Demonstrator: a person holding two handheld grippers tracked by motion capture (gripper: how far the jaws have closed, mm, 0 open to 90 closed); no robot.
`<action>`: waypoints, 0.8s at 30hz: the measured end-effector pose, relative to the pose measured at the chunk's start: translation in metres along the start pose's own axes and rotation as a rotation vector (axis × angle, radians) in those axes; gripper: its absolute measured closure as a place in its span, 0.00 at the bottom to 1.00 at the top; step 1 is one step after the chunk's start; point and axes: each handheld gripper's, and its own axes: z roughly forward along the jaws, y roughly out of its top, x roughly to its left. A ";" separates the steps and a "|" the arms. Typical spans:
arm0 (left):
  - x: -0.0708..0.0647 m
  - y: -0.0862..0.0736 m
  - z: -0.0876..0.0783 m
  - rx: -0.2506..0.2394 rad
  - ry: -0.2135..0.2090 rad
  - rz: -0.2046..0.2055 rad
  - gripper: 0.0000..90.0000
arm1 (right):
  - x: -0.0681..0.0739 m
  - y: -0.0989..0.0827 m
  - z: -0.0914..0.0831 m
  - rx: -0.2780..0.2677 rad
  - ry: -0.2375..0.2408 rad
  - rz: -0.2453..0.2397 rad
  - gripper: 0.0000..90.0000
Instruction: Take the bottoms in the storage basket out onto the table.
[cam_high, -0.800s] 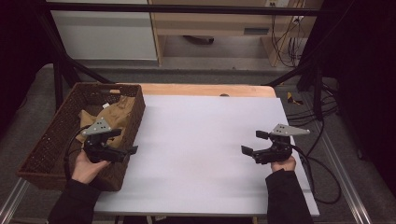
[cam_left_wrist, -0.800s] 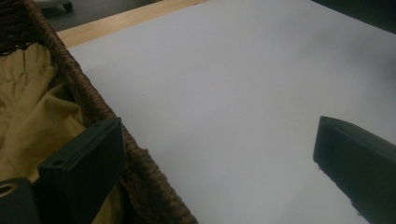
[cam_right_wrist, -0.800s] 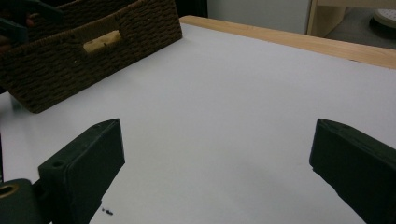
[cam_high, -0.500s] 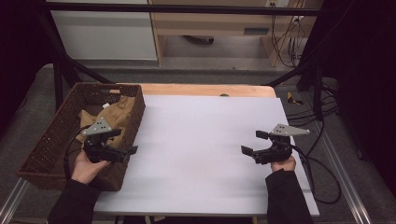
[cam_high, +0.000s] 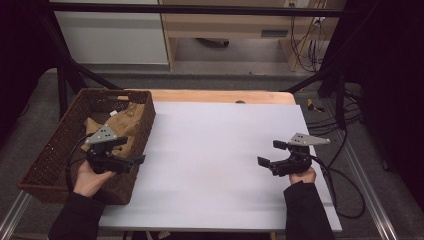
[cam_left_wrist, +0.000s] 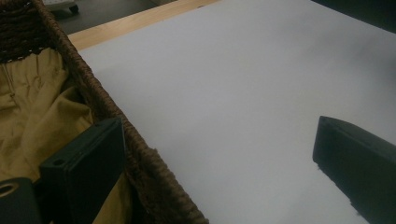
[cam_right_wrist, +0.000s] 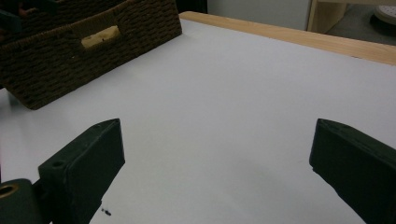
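Note:
A brown wicker basket (cam_high: 55, 150) stands on the left of the white table top (cam_high: 220, 150), with a crumpled tan cloth (cam_high: 127, 120) inside it. My left gripper (cam_high: 134, 150) hovers open over the basket's right wall, pointing right. In the left gripper view its jaws straddle that basket wall (cam_left_wrist: 107, 107): one over the cloth (cam_left_wrist: 37, 116), the other over the white surface. My right gripper (cam_high: 270, 153) is held open above the table's right side, pointing left, with nothing between its jaws. In the right gripper view the basket (cam_right_wrist: 93, 42) lies far off.
A wooden strip (cam_high: 220, 96) runs along the table's far edge. Cables (cam_high: 345, 185) trail off the right side. Black frame bars (cam_high: 65, 80) rise behind the basket. A white cabinet (cam_high: 110, 35) and a shelf unit stand beyond the table.

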 end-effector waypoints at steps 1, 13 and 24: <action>0.000 0.000 -0.001 0.004 0.005 0.004 0.02 | 0.000 0.000 0.000 0.000 0.001 0.000 0.04; 0.002 0.001 -0.006 0.009 0.010 -0.004 0.02 | 0.000 0.000 0.000 0.002 -0.003 0.003 0.04; 0.005 0.001 -0.011 0.015 0.016 -0.006 0.02 | 0.000 0.000 0.000 0.003 -0.003 0.003 0.04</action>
